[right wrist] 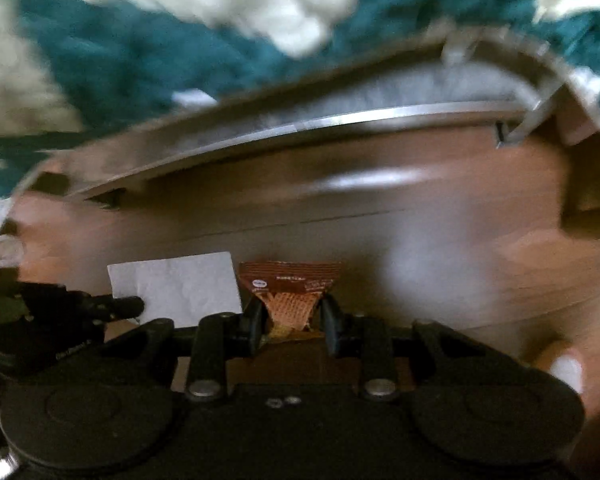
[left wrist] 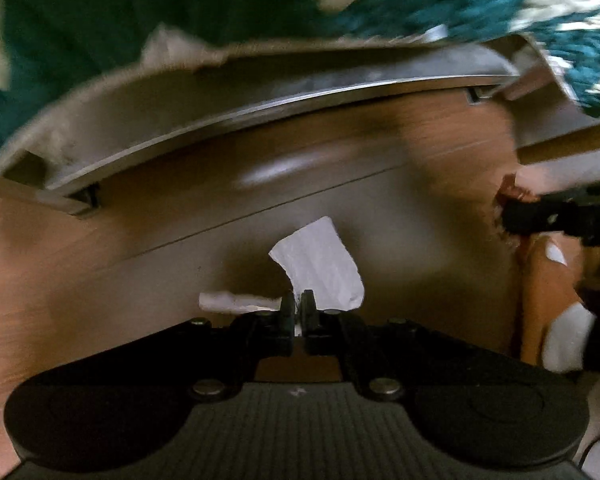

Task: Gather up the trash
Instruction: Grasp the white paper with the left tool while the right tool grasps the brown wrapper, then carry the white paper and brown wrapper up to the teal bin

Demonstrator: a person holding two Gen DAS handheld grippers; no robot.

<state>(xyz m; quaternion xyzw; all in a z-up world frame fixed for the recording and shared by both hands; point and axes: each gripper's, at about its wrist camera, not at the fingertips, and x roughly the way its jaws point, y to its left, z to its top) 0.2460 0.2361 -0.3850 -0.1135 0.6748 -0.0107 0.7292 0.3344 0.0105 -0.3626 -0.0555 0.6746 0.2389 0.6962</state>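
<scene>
- Pinching a white paper scrap (left wrist: pixel 320 264), the left gripper (left wrist: pixel 298 302) is closed on it above the wooden floor (left wrist: pixel 100 248).
- Right gripper (right wrist: pixel 288 312) — clamped on a brown wrapper (right wrist: pixel 290 284), just beside the paper.

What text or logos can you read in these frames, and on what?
Brown wrapper in the right tool: a round white logo and a line of print, both too blurred to read.
White paper in the left tool: blank, no print visible.
Nothing else legible.

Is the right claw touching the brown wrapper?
Touching. The right wrist view shows the right claw shut on the brown wrapper, a finger pressing each side.
</scene>
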